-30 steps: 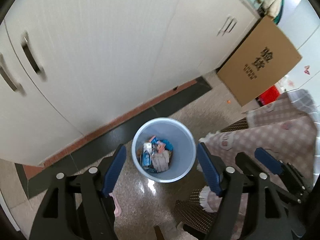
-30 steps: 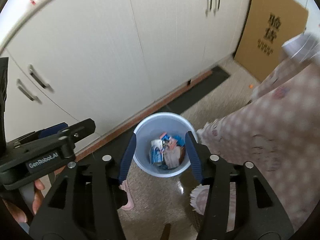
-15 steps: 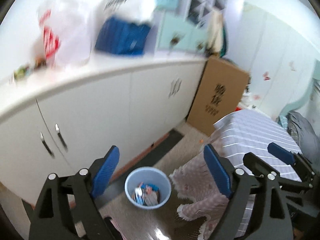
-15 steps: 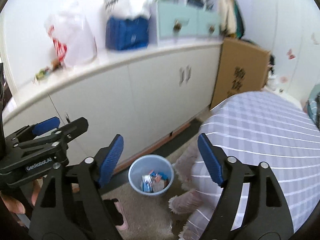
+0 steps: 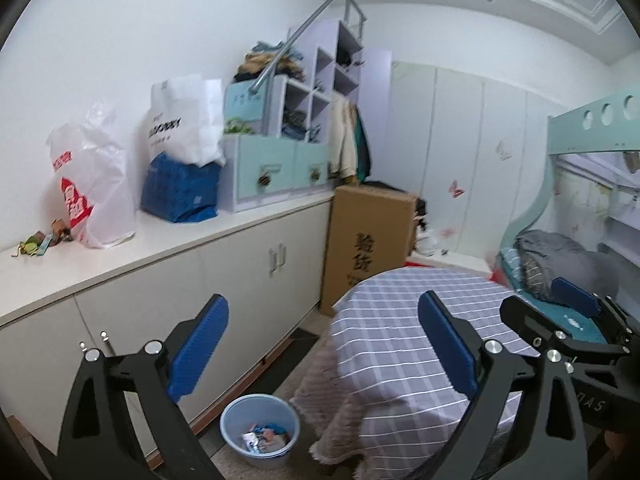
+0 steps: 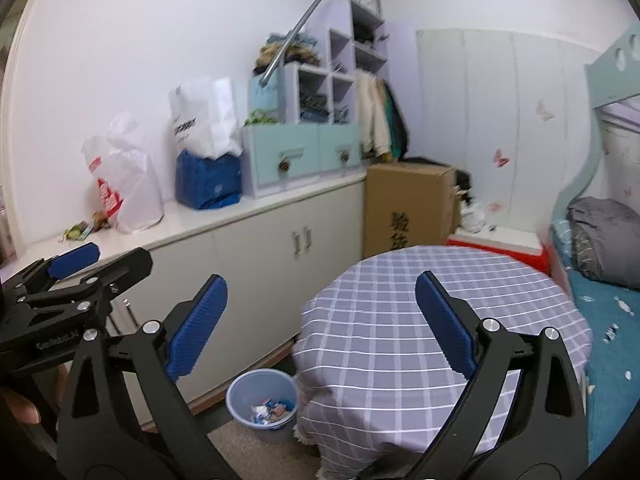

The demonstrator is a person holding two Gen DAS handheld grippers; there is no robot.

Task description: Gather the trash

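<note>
With both claws spreading wide and nothing between their pads, we hold our left gripper (image 5: 323,346) and right gripper (image 6: 321,324) above the blue bin (image 6: 262,404), which sits on the floor between the white cabinet (image 6: 256,264) and the checked table (image 6: 432,312), wrappers (image 6: 272,410) already inside. We judge this a search for more trash; the scraps (image 6: 82,230) on the cabinet top, well above the bin, look likeliest.

Checked tablecloth (image 6: 420,320), cardboard box (image 5: 368,240), 2 plastic bags (image 5: 96,184) on white cabinet (image 5: 240,272).
</note>
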